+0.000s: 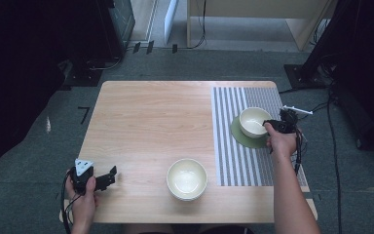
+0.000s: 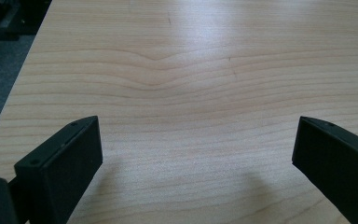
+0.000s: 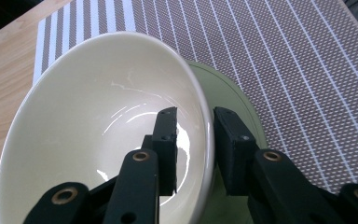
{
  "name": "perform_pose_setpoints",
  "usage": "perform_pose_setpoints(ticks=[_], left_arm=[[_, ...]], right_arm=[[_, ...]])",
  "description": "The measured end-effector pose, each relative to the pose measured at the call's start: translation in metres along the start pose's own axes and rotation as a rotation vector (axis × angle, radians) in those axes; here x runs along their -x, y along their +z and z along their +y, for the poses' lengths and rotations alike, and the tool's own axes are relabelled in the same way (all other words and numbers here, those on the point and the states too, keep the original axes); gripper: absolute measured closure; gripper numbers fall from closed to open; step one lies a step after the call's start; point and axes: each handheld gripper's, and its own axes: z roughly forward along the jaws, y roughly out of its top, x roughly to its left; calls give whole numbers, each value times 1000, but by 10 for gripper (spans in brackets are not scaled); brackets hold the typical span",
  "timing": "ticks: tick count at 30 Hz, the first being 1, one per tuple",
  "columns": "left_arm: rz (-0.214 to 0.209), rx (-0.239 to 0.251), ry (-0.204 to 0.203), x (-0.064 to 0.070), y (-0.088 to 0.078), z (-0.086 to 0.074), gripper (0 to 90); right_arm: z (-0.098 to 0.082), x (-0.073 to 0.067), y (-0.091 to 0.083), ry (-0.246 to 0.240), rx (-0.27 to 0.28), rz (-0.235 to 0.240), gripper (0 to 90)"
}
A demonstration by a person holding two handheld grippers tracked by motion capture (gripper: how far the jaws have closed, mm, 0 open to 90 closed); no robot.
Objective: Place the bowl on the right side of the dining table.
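Note:
A cream bowl (image 1: 253,121) stands on a green saucer (image 1: 247,140) on the striped placemat (image 1: 233,161) at the right. My right gripper (image 1: 269,125) straddles the bowl's right rim. In the right gripper view one jaw is inside the bowl (image 3: 98,116) and the other outside over the saucer (image 3: 244,109); a small gap shows beside the rim, so the right gripper (image 3: 195,126) is open around it. A second cream bowl (image 1: 187,179) sits near the front edge. My left gripper (image 1: 111,176) rests at the front left, open wide over bare wood (image 2: 191,70), its jaws (image 2: 196,140) empty.
The wooden table (image 1: 151,117) has its left half bare. The placemat (image 3: 298,70) covers the right side up to the far edge. Cables and stands lie on the floor to the right of the table.

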Motion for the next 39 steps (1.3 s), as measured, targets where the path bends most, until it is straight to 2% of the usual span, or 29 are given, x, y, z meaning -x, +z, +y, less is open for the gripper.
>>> perform_pose_setpoints(ticks=[3, 4, 5, 7, 8, 10, 12, 15, 19, 20, 21, 22, 23, 24, 25, 26, 27, 28, 29, 30, 33, 34, 39], left_arm=[[2, -3, -1, 0, 0, 0, 14], [3, -5, 0, 0, 0, 0, 14], [3, -5, 0, 0, 0, 0, 14], [4, -5, 2, 0, 0, 0, 14], [5, -6, 2, 0, 0, 0, 14], [5, -6, 1, 0, 0, 0, 14], [7, -6, 1, 0, 0, 0, 14], [10, -5, 3, 1, 0, 0, 14], [11, -5, 3, 1, 0, 0, 14], [11, -5, 2, 1, 0, 0, 14], [11, -5, 2, 1, 0, 0, 14], [11, -5, 2, 1, 0, 0, 14], [11, -5, 2, 1, 0, 0, 14], [11, -5, 2, 1, 1, 0, 14], [11, -5, 2, 1, 1, 0, 14], [11, -6, 2, 1, 1, 0, 14], [11, -6, 2, 1, 1, 0, 14], [11, -6, 2, 1, 1, 0, 14], [11, -6, 2, 1, 1, 0, 14], [11, -6, 3, 1, 0, 0, 14], [11, -6, 3, 1, 1, 0, 14], [12, -6, 4, 1, 1, 0, 14], [14, -7, 6, 2, 1, 0, 14]], right_arm=[[-3, 3, -1, 5, 19, 28, 689], [-6, 7, -2, 23, 36, 65, 632], [-7, 8, -2, 21, 43, 75, 602], [-9, 8, -3, 14, 49, 81, 577], [-11, 8, -3, -1, 55, 87, 526], [-12, 8, -4, -8, 55, 89, 513], [-14, 7, -6, -17, 62, 111, 475], [-16, 3, -9, -45, 73, 102, 418], [-18, 0, -12, -72, 80, 86, 395], [-18, -1, -13, -75, 83, 80, 341], [-19, 0, -14, -95, 86, 113, 313], [-22, -1, -16, -109, 105, 108, 358], [-22, -1, -16, -109, 105, 108, 358], [-25, -2, -19, -146, 129, 101, 323], [-25, -2, -19, -146, 129, 101, 323], [-27, -2, -21, -177, 136, 103, 272], [-27, -2, -21, -177, 136, 103, 272], [-29, -2, -23, -200, 153, 98, 224], [-29, -2, -23, -200, 153, 98, 224], [-31, -1, -24, -191, 162, 107, 137], [-33, -1, -26, -199, 158, 103, 126], [-35, 0, -28, -218, 168, 94, 83], [-38, 2, -31, -239, 185, 101, 14]])
